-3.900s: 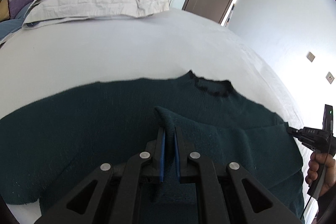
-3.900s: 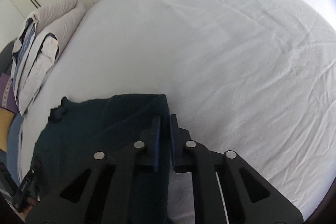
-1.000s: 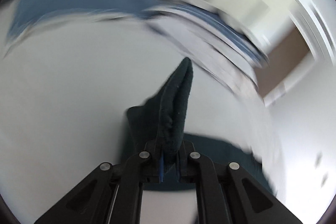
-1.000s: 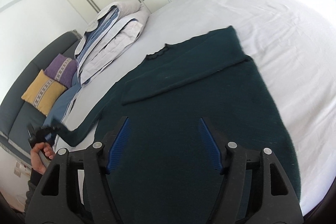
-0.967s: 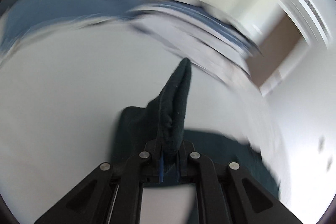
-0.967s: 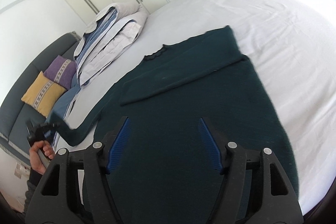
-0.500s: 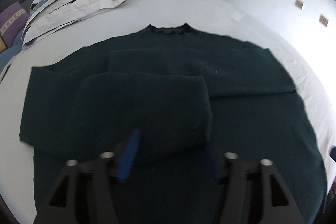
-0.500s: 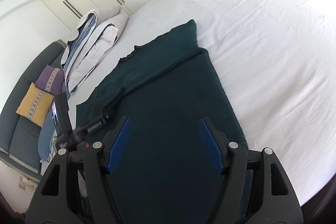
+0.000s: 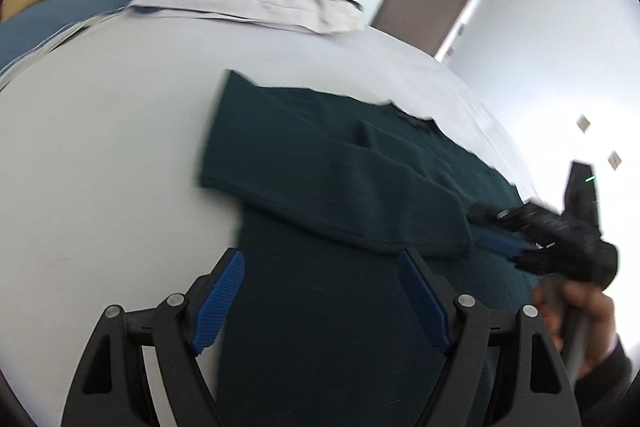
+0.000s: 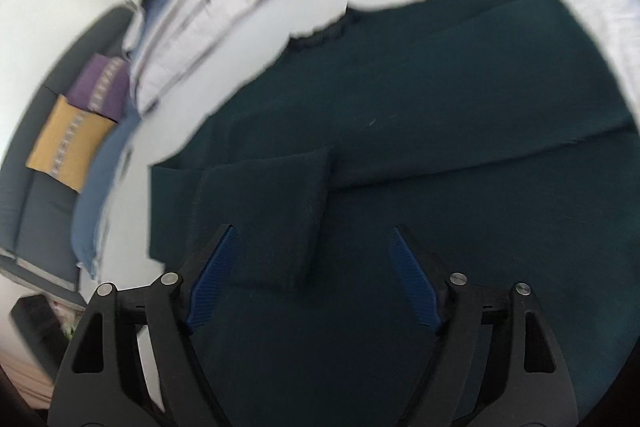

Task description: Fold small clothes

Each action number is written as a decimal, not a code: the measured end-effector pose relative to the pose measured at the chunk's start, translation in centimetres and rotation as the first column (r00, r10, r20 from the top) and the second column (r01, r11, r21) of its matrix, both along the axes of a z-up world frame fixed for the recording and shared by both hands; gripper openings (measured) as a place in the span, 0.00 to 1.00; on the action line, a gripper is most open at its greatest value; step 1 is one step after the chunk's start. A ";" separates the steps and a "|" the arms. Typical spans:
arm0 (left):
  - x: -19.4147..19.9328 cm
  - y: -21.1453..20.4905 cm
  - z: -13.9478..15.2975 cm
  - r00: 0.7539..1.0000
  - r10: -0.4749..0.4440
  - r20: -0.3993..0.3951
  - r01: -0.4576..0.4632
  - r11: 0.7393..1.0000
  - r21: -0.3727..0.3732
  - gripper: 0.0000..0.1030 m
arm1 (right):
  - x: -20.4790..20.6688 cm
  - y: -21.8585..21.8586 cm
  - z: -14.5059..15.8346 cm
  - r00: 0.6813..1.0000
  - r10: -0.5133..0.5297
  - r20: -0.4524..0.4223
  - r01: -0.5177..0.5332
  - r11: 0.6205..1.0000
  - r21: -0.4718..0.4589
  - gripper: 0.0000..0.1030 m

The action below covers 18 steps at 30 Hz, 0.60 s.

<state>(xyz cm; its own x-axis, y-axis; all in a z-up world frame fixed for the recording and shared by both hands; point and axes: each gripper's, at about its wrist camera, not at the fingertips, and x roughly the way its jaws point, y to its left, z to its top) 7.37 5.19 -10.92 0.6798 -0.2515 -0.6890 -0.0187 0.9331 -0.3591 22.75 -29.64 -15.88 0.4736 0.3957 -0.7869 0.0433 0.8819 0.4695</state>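
With both the left gripper (image 9: 320,291) and right gripper (image 10: 312,275) wide-jawed and empty, the folded sleeve (image 10: 276,215) at centre-left may, through blur, slip off the sweater (image 10: 460,155).

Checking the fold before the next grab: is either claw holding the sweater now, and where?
Nothing is held. The left claw and right claw are both open above the sweater.
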 end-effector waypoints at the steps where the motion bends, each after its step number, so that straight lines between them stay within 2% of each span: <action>1: -0.2 0.7 0.0 1.000 0.012 0.003 -0.012 1.000 -0.007 0.78 | 0.6 0.6 -0.6 1.000 0.002 -0.012 -0.002 1.000 -0.027 0.75; 2: -0.1 1.5 0.0 1.000 0.025 0.005 -0.025 1.000 -0.011 0.78 | 1.0 1.3 -1.0 1.000 0.008 -0.005 -0.009 0.998 -0.059 0.72; 4: -0.5 2.5 -0.1 0.999 0.042 0.004 -0.042 0.999 -0.011 0.78 | 1.5 2.5 -1.0 0.999 0.033 0.007 -0.032 0.993 -0.117 0.43; 5: -0.4 2.9 -0.1 0.999 0.052 0.005 -0.052 0.999 -0.016 0.78 | 1.7 2.8 -0.9 0.999 0.046 -0.003 -0.046 0.991 -0.125 0.20; 6: -0.2 3.3 -0.1 0.998 0.063 0.006 -0.063 0.998 -0.027 0.78 | 1.6 2.9 -0.6 0.998 0.056 -0.002 -0.056 0.991 -0.118 0.10; 7: -0.1 3.6 -0.1 0.998 0.068 0.005 -0.068 0.997 -0.036 0.78 | 1.5 3.2 -0.1 0.998 0.064 0.010 -0.062 0.990 -0.127 0.07; 11: 0.8 4.3 0.2 0.996 0.087 0.023 -0.086 0.995 -0.058 0.78 | 0.7 4.1 4.1 0.982 0.151 0.112 -0.127 0.972 -0.196 0.06; 15: 2.2 5.0 0.7 0.995 0.099 0.030 -0.097 0.993 -0.068 0.78 | 1.8 2.9 8.3 0.964 0.165 0.208 -0.114 0.965 -0.237 0.06; 18: 3.6 5.2 1.1 0.993 0.112 0.043 -0.110 0.993 -0.051 0.78 | 3.4 0.7 9.5 0.962 0.140 0.233 -0.081 0.966 -0.245 0.06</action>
<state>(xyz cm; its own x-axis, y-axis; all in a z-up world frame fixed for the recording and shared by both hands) 10.98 10.43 -9.79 0.7359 -0.2052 -0.6453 -0.1033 0.9078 -0.4065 26.12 -28.95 -6.40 0.6275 0.2776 -0.7274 -0.1513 0.9599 0.2358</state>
